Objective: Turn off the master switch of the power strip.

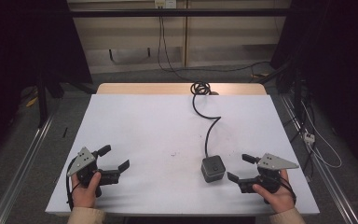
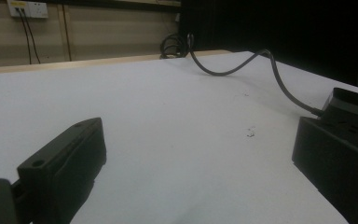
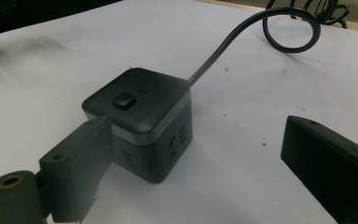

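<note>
Presumably the released right tongs (image 1: pixel 236 167) should straddle the dark cube-shaped power socket block (image 1: pixel 213 168) squarely, clear of its cable; left tongs (image 1: pixel 115 157) are released too.

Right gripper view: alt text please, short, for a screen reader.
A black cube power strip with a top button sits on a white table, just ahead of the right gripper, whose jaws stand open. Its cable curls away toward the far edge.
</note>
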`<state>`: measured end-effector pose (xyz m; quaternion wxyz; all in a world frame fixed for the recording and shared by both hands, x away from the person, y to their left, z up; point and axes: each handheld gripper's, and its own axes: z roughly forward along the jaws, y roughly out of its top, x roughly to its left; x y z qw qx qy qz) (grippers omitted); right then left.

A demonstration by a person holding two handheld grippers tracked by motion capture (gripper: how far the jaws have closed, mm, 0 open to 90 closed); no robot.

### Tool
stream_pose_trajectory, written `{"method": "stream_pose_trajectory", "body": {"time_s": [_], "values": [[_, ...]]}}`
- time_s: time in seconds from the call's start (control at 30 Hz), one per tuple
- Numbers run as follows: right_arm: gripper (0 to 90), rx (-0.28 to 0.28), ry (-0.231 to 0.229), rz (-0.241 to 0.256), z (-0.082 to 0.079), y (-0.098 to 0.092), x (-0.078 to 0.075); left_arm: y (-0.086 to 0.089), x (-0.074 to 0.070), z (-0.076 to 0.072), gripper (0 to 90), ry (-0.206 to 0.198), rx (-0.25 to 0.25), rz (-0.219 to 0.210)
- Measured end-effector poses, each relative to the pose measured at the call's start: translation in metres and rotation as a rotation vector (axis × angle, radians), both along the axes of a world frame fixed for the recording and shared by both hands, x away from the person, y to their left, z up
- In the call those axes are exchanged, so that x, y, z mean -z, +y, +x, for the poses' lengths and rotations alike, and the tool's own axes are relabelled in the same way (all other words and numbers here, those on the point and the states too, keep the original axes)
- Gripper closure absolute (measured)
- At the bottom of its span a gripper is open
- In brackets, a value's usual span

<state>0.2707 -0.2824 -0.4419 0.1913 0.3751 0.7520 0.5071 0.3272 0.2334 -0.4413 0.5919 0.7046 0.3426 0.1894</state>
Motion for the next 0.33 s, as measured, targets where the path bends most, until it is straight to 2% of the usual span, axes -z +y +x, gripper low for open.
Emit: {"method": "stream_pose_trajectory", "body": {"time_s": [0.33], "values": [[9.3, 0.005, 0.001, -0.009, 0.0001, -0.0013, 0.0017, -0.0001, 0.0003, 0.0007, 2.5, 0.002, 0.002, 0.002]]}}
